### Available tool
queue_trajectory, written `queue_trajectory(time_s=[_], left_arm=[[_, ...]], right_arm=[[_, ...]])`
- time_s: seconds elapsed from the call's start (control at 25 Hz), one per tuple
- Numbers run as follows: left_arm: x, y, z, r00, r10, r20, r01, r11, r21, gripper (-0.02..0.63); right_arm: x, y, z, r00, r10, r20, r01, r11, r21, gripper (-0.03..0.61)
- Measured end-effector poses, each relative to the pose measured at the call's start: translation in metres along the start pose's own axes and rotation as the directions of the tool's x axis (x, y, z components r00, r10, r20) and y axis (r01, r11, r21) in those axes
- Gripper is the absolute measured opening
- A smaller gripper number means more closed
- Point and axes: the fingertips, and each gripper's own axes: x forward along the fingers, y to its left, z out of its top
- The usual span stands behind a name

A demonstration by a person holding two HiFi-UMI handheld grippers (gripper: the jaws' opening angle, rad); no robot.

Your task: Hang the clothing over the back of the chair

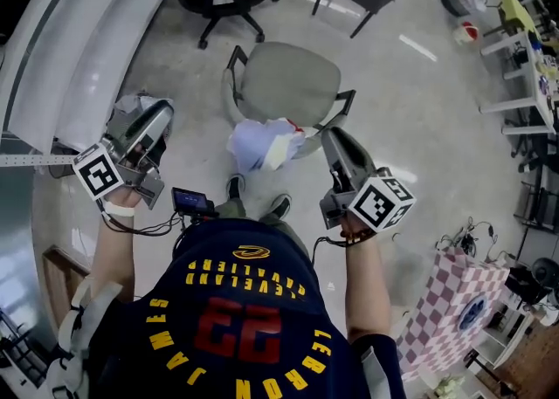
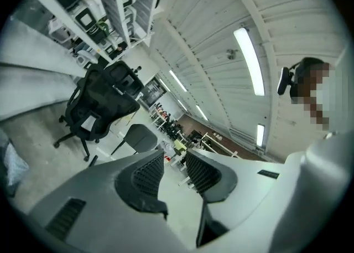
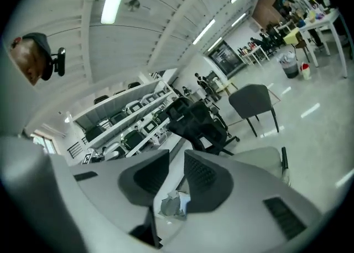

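The left gripper and right gripper, both empty with jaws apart, are hovering either side of the clothing, which is lying bunched on the near edge of the chair, closer to the right.

In the right gripper view the right tongs hide most of the clothing and chair.

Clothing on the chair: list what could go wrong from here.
The clothing sits bunched on the chair at its near edge, not spread; it may slide to the floor.
The left hand-held gripper and right hand-held gripper are open and clear of it, so nothing would catch it.
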Motion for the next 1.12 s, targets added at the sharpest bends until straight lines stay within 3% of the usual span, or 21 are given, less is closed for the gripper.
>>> queue_trajectory(time_s=[0.16,0.28,0.36,0.4,0.48,0.56,1.12], left_arm=[[0.005,-0.037,0.011,1.000,-0.025,0.015,0.021,0.983,0.180,0.118],[0.011,-0.066,0.009,0.997,-0.073,-0.006,0.072,0.954,0.291,0.102],[0.013,-0.078,0.008,0.998,-0.065,-0.024,0.069,0.910,0.408,0.060],[0.014,-0.082,0.008,0.999,-0.044,-0.029,0.053,0.876,0.479,0.018],[0.016,-0.087,0.008,1.000,-0.008,-0.031,0.024,0.804,0.594,0.003],[0.016,-0.094,0.008,1.000,-0.010,-0.029,0.026,0.771,0.636,0.003],[0.017,-0.100,0.004,0.998,-0.052,-0.039,0.066,0.770,0.635,0.003]], right_arm=[[-0.013,0.043,0.011,0.999,0.017,0.031,-0.013,0.991,-0.134,0.015],[-0.021,0.064,0.014,0.999,0.008,0.052,0.005,0.973,-0.231,0.009],[-0.025,0.074,0.016,0.997,-0.014,0.070,0.034,0.954,-0.298,0.009],[-0.026,0.079,0.016,0.997,-0.024,0.079,0.049,0.943,-0.330,0.009],[-0.030,0.088,0.019,0.994,-0.039,0.099,0.074,0.918,-0.389,0.009],[-0.035,0.094,0.021,0.992,-0.048,0.119,0.095,0.898,-0.431,0.009],[-0.039,0.114,0.025,0.987,-0.024,0.160,0.103,0.855,-0.508,0.009]])
